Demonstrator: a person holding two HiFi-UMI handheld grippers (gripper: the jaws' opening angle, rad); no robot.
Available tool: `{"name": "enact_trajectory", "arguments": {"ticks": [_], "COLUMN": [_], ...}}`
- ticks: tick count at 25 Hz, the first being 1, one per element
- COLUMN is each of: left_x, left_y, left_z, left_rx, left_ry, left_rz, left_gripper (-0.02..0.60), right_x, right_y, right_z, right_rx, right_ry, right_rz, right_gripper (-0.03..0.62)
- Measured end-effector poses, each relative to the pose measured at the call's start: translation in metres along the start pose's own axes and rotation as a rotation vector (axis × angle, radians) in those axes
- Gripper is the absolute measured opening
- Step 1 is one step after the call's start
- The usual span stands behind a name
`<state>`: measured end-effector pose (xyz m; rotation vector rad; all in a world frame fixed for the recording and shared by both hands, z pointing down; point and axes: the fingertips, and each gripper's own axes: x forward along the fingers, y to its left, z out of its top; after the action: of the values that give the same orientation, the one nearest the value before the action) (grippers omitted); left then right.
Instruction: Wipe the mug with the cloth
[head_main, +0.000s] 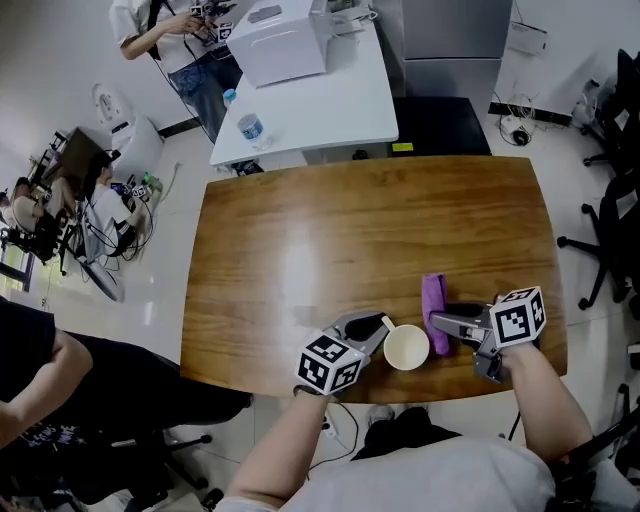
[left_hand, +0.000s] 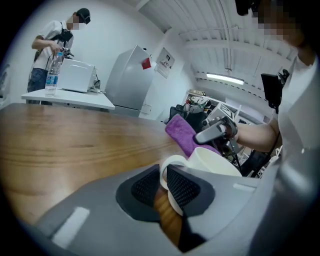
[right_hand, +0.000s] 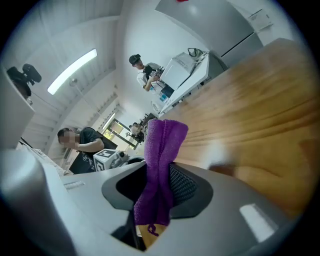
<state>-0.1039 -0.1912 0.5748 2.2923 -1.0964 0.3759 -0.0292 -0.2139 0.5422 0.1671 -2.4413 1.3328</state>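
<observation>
A white mug (head_main: 407, 347) stands near the front edge of the wooden table (head_main: 330, 240). My left gripper (head_main: 375, 328) is shut on its handle; in the left gripper view the handle loop (left_hand: 163, 169) sits pinched between the two dark pads, with the mug's body (left_hand: 216, 161) just beyond. A purple cloth (head_main: 434, 300) lies folded lengthwise to the right of the mug, and my right gripper (head_main: 443, 322) is shut on its near end. In the right gripper view the cloth (right_hand: 160, 160) stands up from between the jaws. From the left gripper view, cloth (left_hand: 181, 132) and right gripper (left_hand: 215, 131) are close behind the mug.
A white side table (head_main: 320, 100) with a white machine (head_main: 285, 40) and a water bottle (head_main: 251, 128) stands beyond the far edge, with a person (head_main: 175, 35) beside it. Office chairs (head_main: 610, 190) are at the right. Another person (head_main: 40, 370) sits at the left.
</observation>
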Motion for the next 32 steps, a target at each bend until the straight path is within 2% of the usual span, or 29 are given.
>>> {"name": "enact_trajectory", "arguments": {"ticks": [5,10,14,18,21,25,29,32], "left_x": [-0.002,-0.004,-0.003,-0.003,-0.004,-0.005,-0.006,-0.009], "left_y": [0.0,-0.001,0.0,0.002,0.0,-0.002,-0.001,-0.001], "left_z": [0.0,-0.001,0.001,-0.001,-0.002,-0.002,-0.003,-0.006], "left_rx": [-0.024,-0.057,-0.082,-0.102,-0.088,-0.076,-0.091,-0.087], "left_ry": [-0.014,-0.034,-0.048,-0.067,-0.071,-0.063,-0.06,-0.055], "left_rz": [-0.004,-0.01,0.003,0.03,0.048,0.063,0.063,0.07], "left_gripper": [0.044,0.046,0.042,0.038,0.038,0.037,0.043,0.044], "right_x": [-0.036,-0.027,-0.016,-0.01,-0.003,0.003,-0.005,-0.02], "right_y": [0.02,0.039,0.03,0.014,-0.006,-0.026,-0.023,-0.003], "right_z": [-0.012,-0.034,-0.044,-0.045,-0.061,-0.076,-0.072,-0.068], "right_rx": [0.056,0.108,0.137,0.121,0.161,0.119,0.177,0.183], "right_ry": [-0.087,-0.111,-0.089,-0.068,-0.024,0.05,-0.01,-0.08], "right_rz": [0.033,0.079,0.037,-0.013,-0.094,-0.225,-0.22,-0.184], "right_gripper": [0.135,0.135,0.135,0.135,0.131,0.123,0.132,0.132]}}
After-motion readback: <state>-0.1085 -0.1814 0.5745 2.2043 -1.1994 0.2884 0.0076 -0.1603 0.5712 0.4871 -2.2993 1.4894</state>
